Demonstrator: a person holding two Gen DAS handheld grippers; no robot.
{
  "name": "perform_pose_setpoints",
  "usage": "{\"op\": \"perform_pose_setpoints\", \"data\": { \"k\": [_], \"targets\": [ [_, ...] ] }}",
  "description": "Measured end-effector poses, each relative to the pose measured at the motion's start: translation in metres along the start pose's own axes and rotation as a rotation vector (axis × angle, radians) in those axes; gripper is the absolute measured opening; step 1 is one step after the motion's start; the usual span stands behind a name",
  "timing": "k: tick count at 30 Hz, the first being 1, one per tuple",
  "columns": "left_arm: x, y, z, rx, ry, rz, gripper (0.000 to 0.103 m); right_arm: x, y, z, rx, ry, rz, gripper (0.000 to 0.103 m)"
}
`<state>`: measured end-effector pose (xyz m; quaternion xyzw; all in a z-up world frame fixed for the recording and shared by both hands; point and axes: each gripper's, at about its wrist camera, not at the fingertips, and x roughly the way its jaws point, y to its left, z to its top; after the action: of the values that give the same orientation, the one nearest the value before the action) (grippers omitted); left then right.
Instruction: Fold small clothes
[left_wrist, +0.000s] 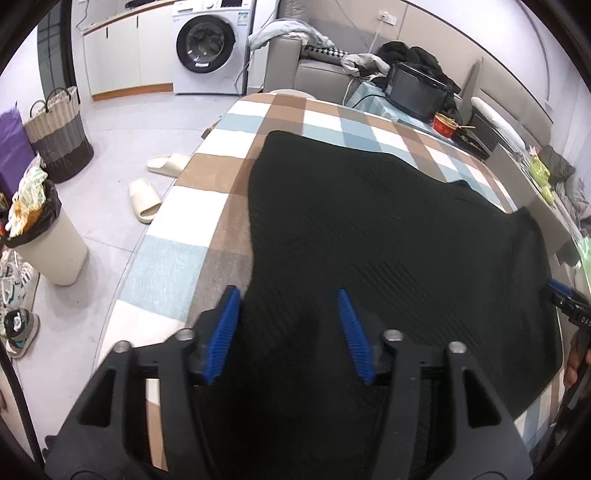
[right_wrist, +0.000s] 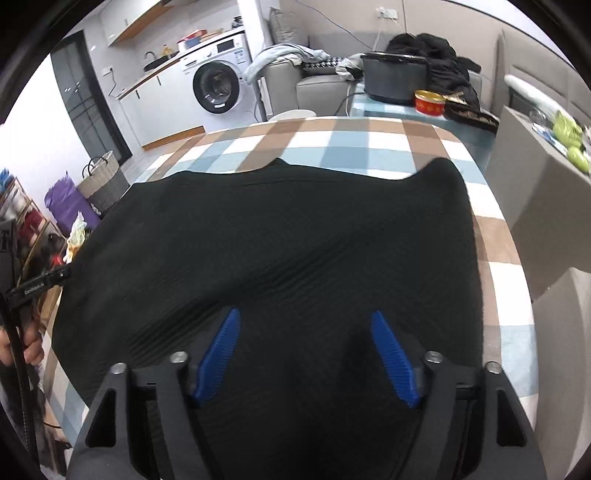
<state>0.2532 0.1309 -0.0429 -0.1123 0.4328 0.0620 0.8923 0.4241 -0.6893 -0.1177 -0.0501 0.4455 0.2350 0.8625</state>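
A black ribbed garment (left_wrist: 388, 229) lies spread flat on a table with a brown, blue and white checked cloth (left_wrist: 207, 206). It also fills the right wrist view (right_wrist: 280, 236). My left gripper (left_wrist: 288, 295) is open, its blue fingers over the garment's near left part. My right gripper (right_wrist: 304, 315) is open over the garment's near right part. The right gripper's tip shows at the far right of the left wrist view (left_wrist: 561, 291). The left gripper's tip shows at the left edge of the right wrist view (right_wrist: 48, 280).
A black cooker (right_wrist: 395, 79) and a red bowl (right_wrist: 428, 102) stand on a side table beyond the cloth. A grey sofa with clothes (left_wrist: 317, 62) and a washing machine (left_wrist: 210, 44) are behind. A bin (left_wrist: 44, 236), a basket (left_wrist: 59, 133) and slippers (left_wrist: 144, 199) are on the floor at left.
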Motion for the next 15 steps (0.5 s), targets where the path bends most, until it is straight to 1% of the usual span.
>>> {"op": "perform_pose_setpoints", "data": {
  "k": [2,3,5,7,9,11,15],
  "targets": [
    [-0.007,-0.007,-0.005,0.017,-0.006,0.004,0.072,-0.002,0.007,-0.002,0.001,-0.004,0.007,0.084],
    [-0.01,-0.011,-0.008,0.025,-0.009,0.001,0.074,-0.002,0.009,-0.003,0.004,-0.002,0.013,0.085],
    [-0.014,-0.017,-0.011,0.033,-0.011,-0.014,0.083,-0.003,0.014,-0.006,0.005,0.001,0.014,0.088],
    [-0.017,-0.025,-0.014,0.05,-0.007,-0.031,0.084,-0.004,0.019,-0.009,-0.003,0.004,0.011,0.089],
    [-0.02,-0.033,-0.018,0.077,-0.005,-0.05,0.089,-0.005,0.024,-0.014,-0.005,0.013,0.007,0.09],
    [-0.022,-0.041,-0.022,0.097,-0.003,-0.065,0.098,-0.004,0.027,-0.017,-0.009,0.018,-0.002,0.091],
    [-0.024,-0.058,-0.029,0.138,0.006,-0.094,0.102,-0.006,0.033,-0.024,-0.011,0.02,-0.002,0.092]
  ]
}}
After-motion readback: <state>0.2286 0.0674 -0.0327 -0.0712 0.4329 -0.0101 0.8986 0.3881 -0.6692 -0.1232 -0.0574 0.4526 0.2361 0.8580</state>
